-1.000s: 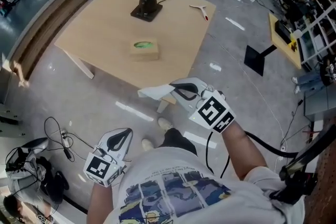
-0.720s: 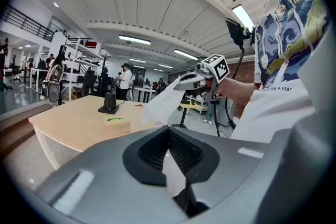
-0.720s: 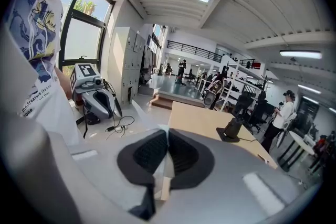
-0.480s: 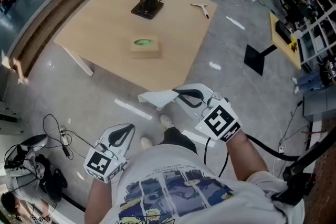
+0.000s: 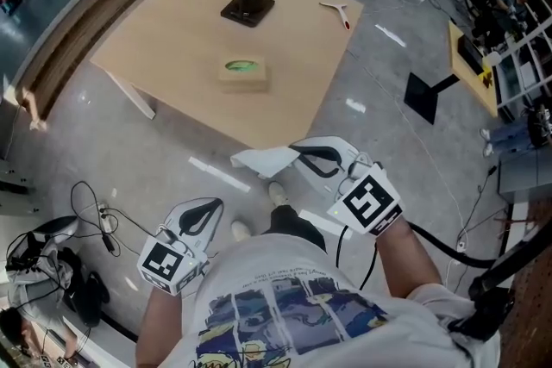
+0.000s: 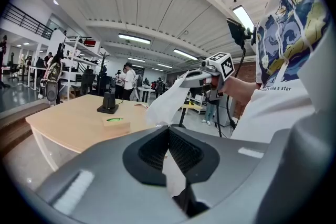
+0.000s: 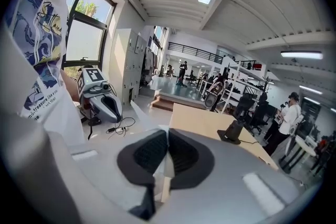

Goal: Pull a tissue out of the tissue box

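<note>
Evidently nothing has shifted: the right hand-held gripper (image 5: 294,152) stays clamped on the tissue (image 5: 259,159), clear of the tissue box (image 5: 242,74) ahead. The left hand-held gripper (image 5: 210,204) is closed, empty; we judge extraction complete.

So the tissue box (image 5: 242,73) sits on the table (image 5: 164,39), about mid-top and toward the near edge, with a stand (image 5: 247,0) behind it on the far side and a small tool (image 5: 335,10) off at the far right corner. The tissue (image 5: 263,159) is well apart from the box, out in front of the table's near corner and over the floor (image 5: 379,99), right at the tip of the right gripper (image 5: 295,154). The left gripper (image 5: 211,207) is lower and further left, close to the person's body, and some cables (image 5: 99,224) lie on the floor left of that.
</note>
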